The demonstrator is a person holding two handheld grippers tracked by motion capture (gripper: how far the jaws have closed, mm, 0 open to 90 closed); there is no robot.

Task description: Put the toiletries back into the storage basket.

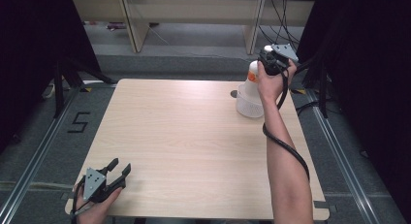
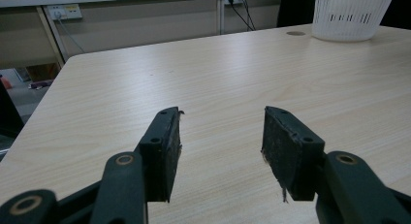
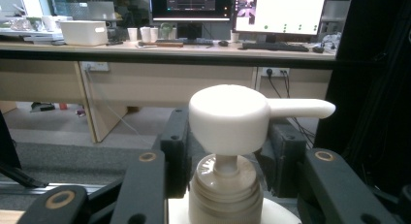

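A white pump bottle [image 1: 252,77] with an orange label stands in a white slotted basket [image 1: 249,106] at the table's far right. My right gripper [image 1: 269,59] is up at the bottle's top; in the right gripper view its jaws sit either side of the pump head [image 3: 228,118], closed against it, nozzle pointing right. My left gripper [image 1: 120,168] rests open on the near left corner of the table, nothing between its pads [image 2: 169,146]. The basket [image 2: 350,15] appears far ahead in the left gripper view.
The light wooden table [image 1: 194,141] has a small round hole [image 1: 234,93] beside the basket. Desk legs and cables stand beyond the far edge. Black curtains hang at both sides. A floor rail marked 5 runs along the left.
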